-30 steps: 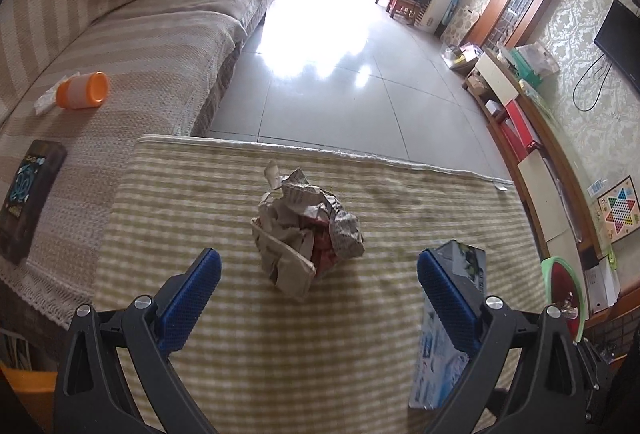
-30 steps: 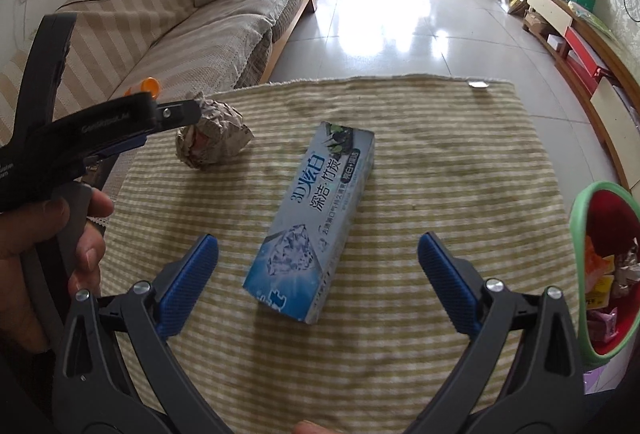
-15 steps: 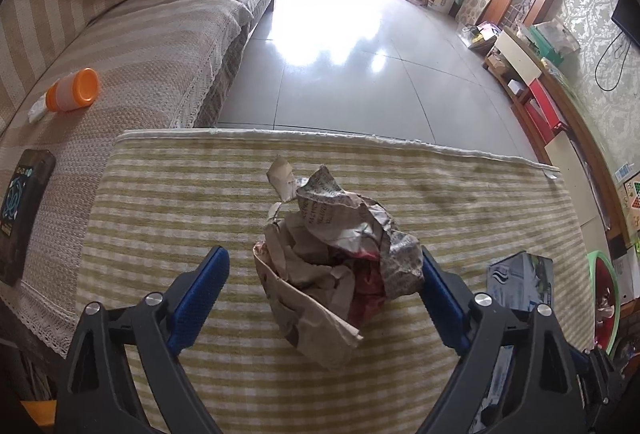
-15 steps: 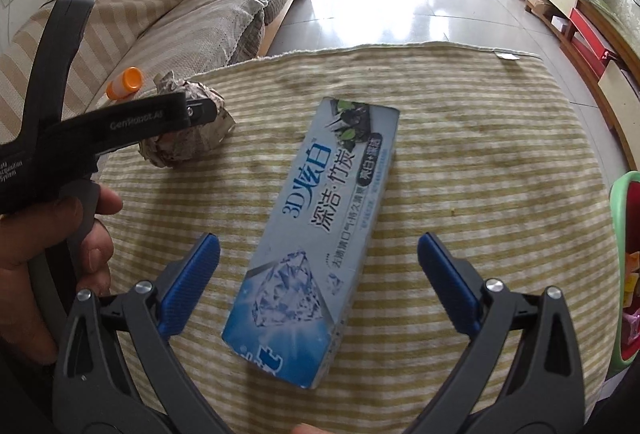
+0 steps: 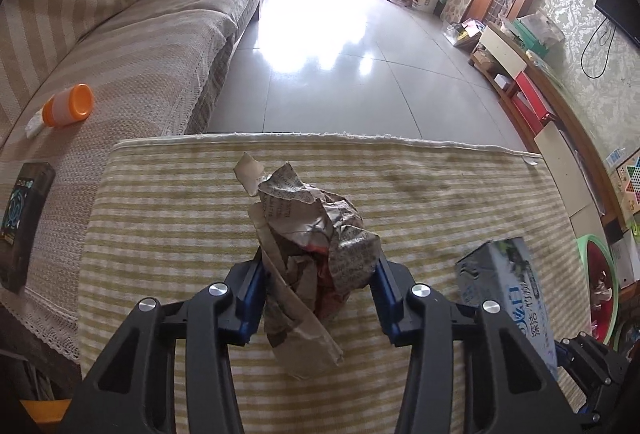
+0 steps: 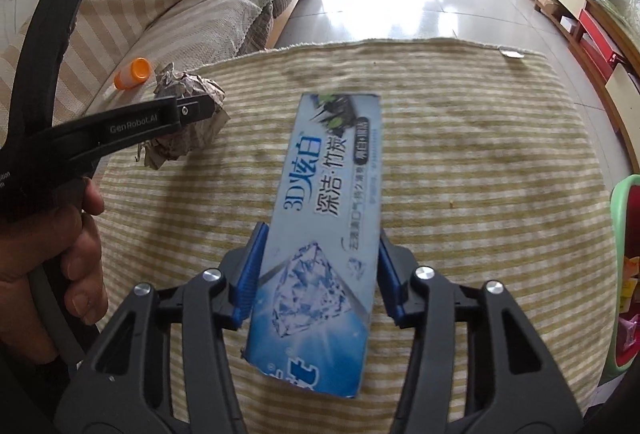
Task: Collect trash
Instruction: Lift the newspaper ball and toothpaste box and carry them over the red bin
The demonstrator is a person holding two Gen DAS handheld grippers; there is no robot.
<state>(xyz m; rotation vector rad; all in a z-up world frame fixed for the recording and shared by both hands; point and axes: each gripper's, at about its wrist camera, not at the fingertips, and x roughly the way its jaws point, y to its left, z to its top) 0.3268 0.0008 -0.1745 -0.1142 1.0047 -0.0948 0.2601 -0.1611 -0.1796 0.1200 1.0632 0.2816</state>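
Observation:
A crumpled ball of newspaper and brown paper [image 5: 312, 246] sits on the striped tablecloth [image 5: 180, 218]. My left gripper [image 5: 320, 278] is shut on it, blue pads pressing both sides. It also shows in the right wrist view [image 6: 188, 118], behind the left gripper's arm. A blue toothpaste box [image 6: 320, 246] lies lengthwise on the cloth, and my right gripper [image 6: 320, 266] is shut on its near half. The box also shows at the right of the left wrist view [image 5: 508, 290].
A green-rimmed bin with red inside [image 6: 624, 274] holding trash stands off the table's right edge; it also shows in the left wrist view [image 5: 600, 282]. A sofa [image 5: 140, 46] on the left carries an orange-capped cup [image 5: 68, 106] and a dark pouch [image 5: 22, 210]. Tiled floor lies beyond.
Both grippers moved forward and closed: the left one onto the paper ball, the right one onto the toothpaste box. A second ago both stood open, short of their objects.

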